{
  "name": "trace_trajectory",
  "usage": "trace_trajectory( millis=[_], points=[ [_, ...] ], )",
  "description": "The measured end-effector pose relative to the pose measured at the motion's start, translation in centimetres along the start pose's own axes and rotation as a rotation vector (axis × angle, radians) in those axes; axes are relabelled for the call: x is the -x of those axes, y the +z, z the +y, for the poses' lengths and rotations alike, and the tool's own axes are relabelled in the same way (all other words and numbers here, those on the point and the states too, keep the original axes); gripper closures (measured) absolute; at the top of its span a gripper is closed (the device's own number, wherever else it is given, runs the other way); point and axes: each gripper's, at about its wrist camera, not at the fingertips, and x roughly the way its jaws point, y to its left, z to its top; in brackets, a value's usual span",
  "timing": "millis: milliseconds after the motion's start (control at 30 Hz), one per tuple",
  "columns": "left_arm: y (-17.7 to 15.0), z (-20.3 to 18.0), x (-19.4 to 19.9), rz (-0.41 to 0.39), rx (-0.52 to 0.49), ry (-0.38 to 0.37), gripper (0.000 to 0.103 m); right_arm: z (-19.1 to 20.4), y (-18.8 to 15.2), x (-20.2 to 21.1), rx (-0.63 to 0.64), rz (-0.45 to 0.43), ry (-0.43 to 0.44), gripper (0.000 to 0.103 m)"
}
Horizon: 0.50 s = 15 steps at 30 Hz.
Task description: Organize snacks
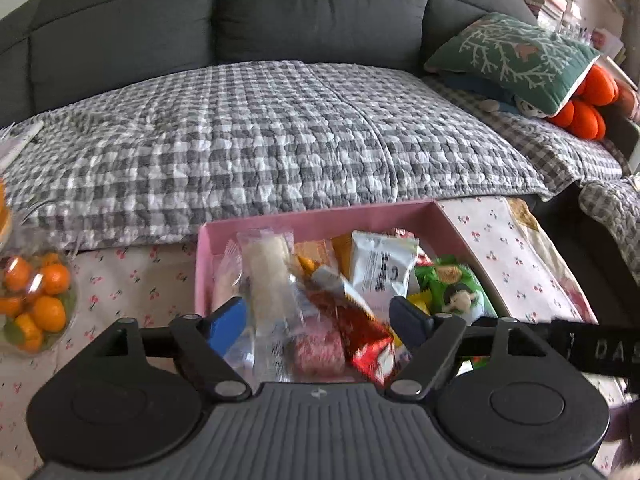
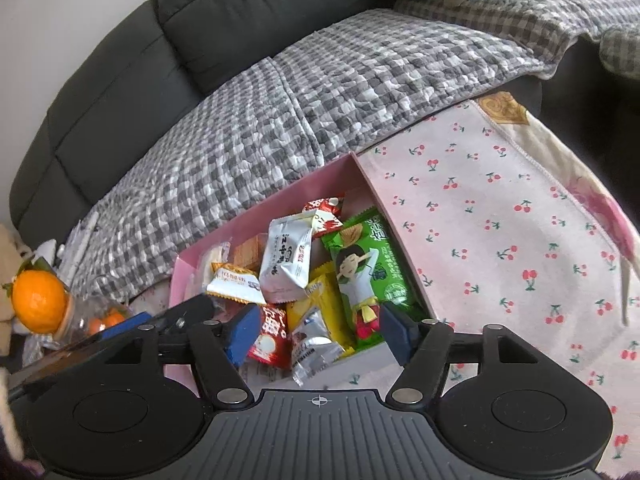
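Note:
A pink box [image 1: 320, 218] on the cherry-print cloth holds several snack packets: a clear packet with a pale bar [image 1: 268, 272], a white packet [image 1: 382, 266], a green packet [image 1: 456, 292] and a red packet [image 1: 368, 340]. My left gripper [image 1: 320, 322] is open just above the box's near side, its fingers either side of the clear and red packets, gripping nothing. In the right wrist view the box [image 2: 280, 204] shows the white packet [image 2: 286, 260], the green packet [image 2: 366, 268], a yellow packet [image 2: 324, 300] and a silver packet [image 2: 314, 346]. My right gripper [image 2: 320, 332] is open above the near packets.
A clear tub of small oranges [image 1: 36, 304] stands left of the box; it also shows in the right wrist view [image 2: 38, 300]. A grey sofa with a checked quilt [image 1: 260, 132] runs behind the table. A green cushion [image 1: 512, 60] and orange plush lie at its right end.

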Motion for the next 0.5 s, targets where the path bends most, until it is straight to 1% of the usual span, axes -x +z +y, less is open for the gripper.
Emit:
trace_trajectory(
  millis=[33,67,133,200,267,300,333,500],
  points=[
    [-0.2,-0.1,0.3,0.004,0.000,0.005,0.023,0.0,0.0,0.2,0.005,0.002,-0.003,0.036],
    [-0.5,-0.2,0.6,0.007,0.001,0.013,0.018,-0.1,-0.1,0.5,0.011,0.003,-0.005,0.035],
    [-1.1,-0.2,1.2,0.008,0.011,0.037,0.012,-0.1,-0.4,1.1,0.025,0.007,-0.007,0.029],
    [-1.7,-0.2,1.8,0.012,0.021,0.053,0.009,-0.2,-0.7,1.7,0.046,0.010,-0.015,0.027],
    [-2.3,-0.3,2.3,0.021,0.032,0.070,0.004,-0.2,-1.0,2.2,0.077,0.017,-0.026,0.021],
    [-2.6,-0.3,2.6,0.025,0.037,0.078,0.003,-0.3,-1.2,2.5,0.093,0.017,-0.034,0.018],
    [-2.9,-0.3,2.9,0.030,0.042,0.084,0.001,-0.3,-1.4,2.8,0.112,0.018,-0.043,0.016],
    [-4.8,-0.5,4.4,0.059,0.060,0.112,0.001,-0.7,-2.3,4.6,0.200,0.029,-0.059,0.016]
  ],
)
